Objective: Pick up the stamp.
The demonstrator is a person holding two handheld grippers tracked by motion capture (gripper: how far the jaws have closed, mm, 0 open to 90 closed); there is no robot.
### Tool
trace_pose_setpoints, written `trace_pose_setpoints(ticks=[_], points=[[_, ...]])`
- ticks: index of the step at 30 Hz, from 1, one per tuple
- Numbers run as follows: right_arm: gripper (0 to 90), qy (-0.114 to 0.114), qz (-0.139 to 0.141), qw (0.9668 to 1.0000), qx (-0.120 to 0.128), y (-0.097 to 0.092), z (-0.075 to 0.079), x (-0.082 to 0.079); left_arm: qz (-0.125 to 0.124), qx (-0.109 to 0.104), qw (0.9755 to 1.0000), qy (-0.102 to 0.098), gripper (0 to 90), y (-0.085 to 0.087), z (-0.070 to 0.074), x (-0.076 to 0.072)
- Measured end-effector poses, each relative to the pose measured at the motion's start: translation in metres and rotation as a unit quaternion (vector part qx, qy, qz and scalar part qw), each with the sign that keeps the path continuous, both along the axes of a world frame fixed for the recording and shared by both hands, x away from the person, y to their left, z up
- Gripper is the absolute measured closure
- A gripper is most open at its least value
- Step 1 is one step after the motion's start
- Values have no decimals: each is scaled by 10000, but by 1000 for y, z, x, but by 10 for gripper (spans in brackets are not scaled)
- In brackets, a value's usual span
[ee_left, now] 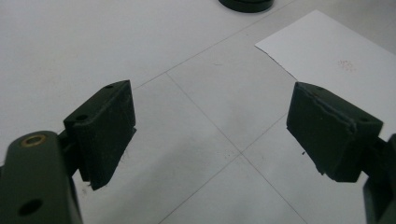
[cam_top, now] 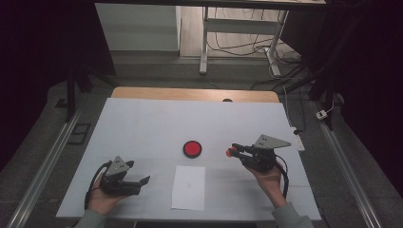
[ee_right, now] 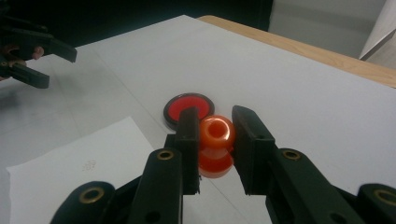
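Observation:
My right gripper [ee_right: 215, 125] is shut on a small orange stamp [ee_right: 217, 136], its pads pressing the round knob from both sides while a wider orange base shows below. In the high view the right gripper [cam_top: 235, 150] holds the orange stamp [cam_top: 229, 153] just right of a round red ink pad [cam_top: 192, 148] in a black rim. The red ink pad [ee_right: 187, 105] lies just beyond the jaws. A white paper sheet [cam_top: 188, 187] lies flat in front of the pad. My left gripper [ee_left: 212, 135] stands open and empty over bare table, at the front left [cam_top: 142, 182].
The white table top [cam_top: 142, 123] has a wooden strip [cam_top: 195, 94] along its far edge. Desk legs and cables [cam_top: 247, 47] sit on the floor behind. The paper's corner [ee_left: 336, 51] lies beyond the left jaws, to the right. The left gripper [ee_right: 32, 51] shows far off.

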State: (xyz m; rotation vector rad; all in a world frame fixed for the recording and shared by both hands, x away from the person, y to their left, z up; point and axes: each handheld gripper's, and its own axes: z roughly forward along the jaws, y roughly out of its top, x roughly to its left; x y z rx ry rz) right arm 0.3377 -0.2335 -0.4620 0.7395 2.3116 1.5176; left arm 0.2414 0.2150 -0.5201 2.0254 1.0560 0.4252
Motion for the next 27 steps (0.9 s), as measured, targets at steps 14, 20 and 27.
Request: trace_pose_setpoints(ticks=[14, 20, 27], points=[[720, -17, 223, 9997, -4, 12, -2, -4, -37, 10, 10000, 14, 161, -1, 0, 0], [720, 2, 335, 9994, 0, 19, -2, -6, -42, 40, 10000, 9, 161, -2, -1, 1], [721, 15, 452, 9990, -12, 29, -3, -9, -56, 67, 10000, 11, 161, -3, -1, 1]])
